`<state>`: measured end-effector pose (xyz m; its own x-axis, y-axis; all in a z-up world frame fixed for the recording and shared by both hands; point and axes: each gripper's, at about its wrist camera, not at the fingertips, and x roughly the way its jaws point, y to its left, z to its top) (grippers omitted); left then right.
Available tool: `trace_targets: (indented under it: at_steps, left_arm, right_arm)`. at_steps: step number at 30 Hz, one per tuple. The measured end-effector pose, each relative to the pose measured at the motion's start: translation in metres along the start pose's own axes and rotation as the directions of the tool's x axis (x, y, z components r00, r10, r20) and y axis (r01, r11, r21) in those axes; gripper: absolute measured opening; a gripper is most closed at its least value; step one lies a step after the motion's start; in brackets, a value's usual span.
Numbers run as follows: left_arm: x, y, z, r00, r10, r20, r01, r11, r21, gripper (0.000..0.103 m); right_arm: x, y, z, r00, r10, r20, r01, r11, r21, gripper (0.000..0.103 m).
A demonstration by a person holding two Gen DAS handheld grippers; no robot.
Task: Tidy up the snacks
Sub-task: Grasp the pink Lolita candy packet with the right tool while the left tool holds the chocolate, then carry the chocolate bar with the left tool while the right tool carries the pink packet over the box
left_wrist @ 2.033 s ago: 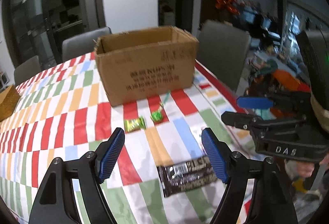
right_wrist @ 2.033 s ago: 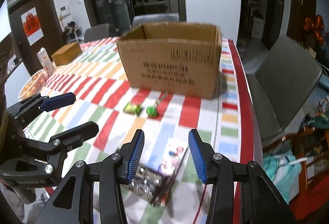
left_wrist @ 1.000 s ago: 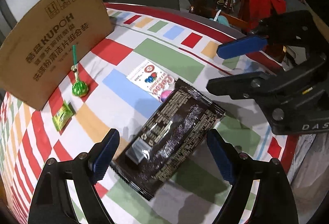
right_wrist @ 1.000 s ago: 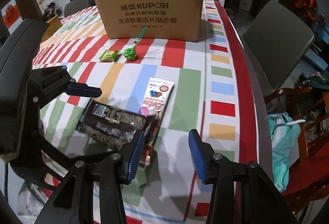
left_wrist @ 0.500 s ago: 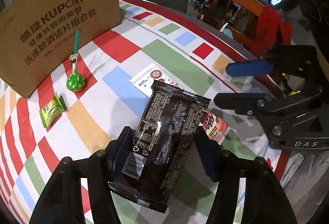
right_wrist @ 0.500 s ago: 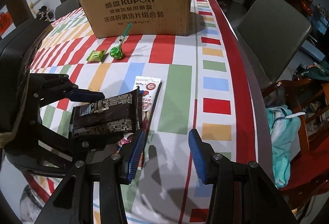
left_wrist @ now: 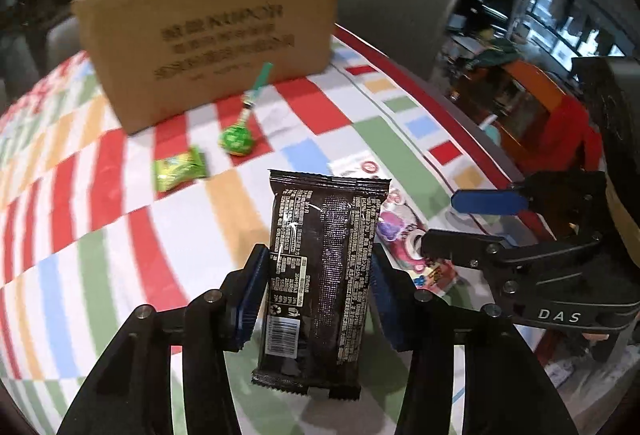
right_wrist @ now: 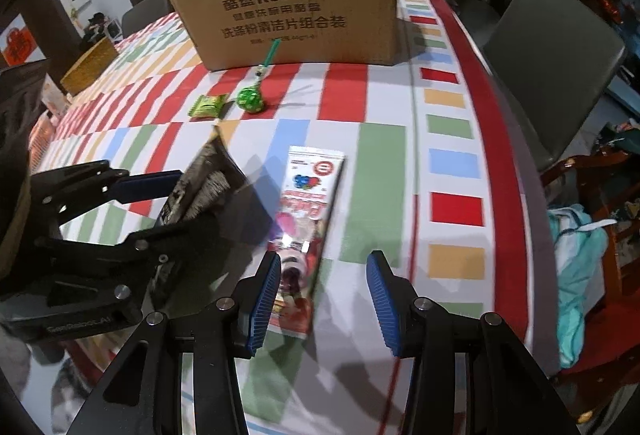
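My left gripper (left_wrist: 316,295) is shut on a dark brown snack packet (left_wrist: 322,267) and holds it lifted above the table; the packet also shows edge-on in the right wrist view (right_wrist: 204,183). My right gripper (right_wrist: 322,297) is open and empty, low over a white and red candy packet (right_wrist: 306,219) lying flat on the tablecloth; the packet's near end lies beside the left finger. A green lollipop (right_wrist: 250,99) and a small green candy (right_wrist: 209,106) lie in front of the open cardboard box (right_wrist: 296,11).
The table carries a checked red, green, blue and orange cloth (right_wrist: 380,139), its edge at the right. Grey chairs (right_wrist: 548,67) stand beside it. A small woven box (right_wrist: 90,65) sits at the far left.
My left gripper closed on the brown packet and lifted it off the candy packet, tilting up toward the box. My right gripper stayed open, shifting slightly toward the candy packet.
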<state>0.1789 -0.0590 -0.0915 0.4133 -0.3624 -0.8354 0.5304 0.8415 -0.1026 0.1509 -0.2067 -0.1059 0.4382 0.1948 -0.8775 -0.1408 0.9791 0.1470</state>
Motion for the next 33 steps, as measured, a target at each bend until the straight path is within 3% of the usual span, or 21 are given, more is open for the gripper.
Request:
trace_targets:
  at_steps: [8, 12, 20, 25, 33]
  left_arm:
    - [-0.017, 0.014, -0.014, 0.998, 0.049, 0.045, -0.042, 0.989, -0.143, 0.049]
    - [-0.027, 0.020, -0.019, 0.996, 0.067, 0.064, -0.052, 0.977, -0.207, 0.048]
    - [-0.032, 0.020, -0.017, 0.992, 0.086, 0.088, -0.061, 0.965, -0.253, 0.048]
    - [-0.033, 0.017, -0.015, 0.991, 0.092, 0.096, -0.064, 0.963, -0.263, 0.048]
    - [-0.048, 0.016, -0.011, 0.984, 0.117, 0.132, -0.077, 0.957, -0.279, 0.048]
  right_arm:
    - [0.016, 0.016, 0.005, 0.999, 0.041, -0.009, -0.041, 0.999, -0.023, 0.046]
    - [0.025, 0.024, 0.007, 1.000, 0.021, -0.011, -0.021, 0.999, -0.043, 0.046]
    - [0.033, 0.034, 0.008, 0.998, -0.054, 0.018, 0.056, 0.994, -0.096, 0.035]
    - [0.030, 0.033, 0.007, 0.998, -0.043, 0.036, 0.047, 0.993, -0.107, 0.028]
    - [0.007, 0.027, 0.014, 0.995, 0.004, 0.097, 0.005, 0.996, -0.089, 0.027]
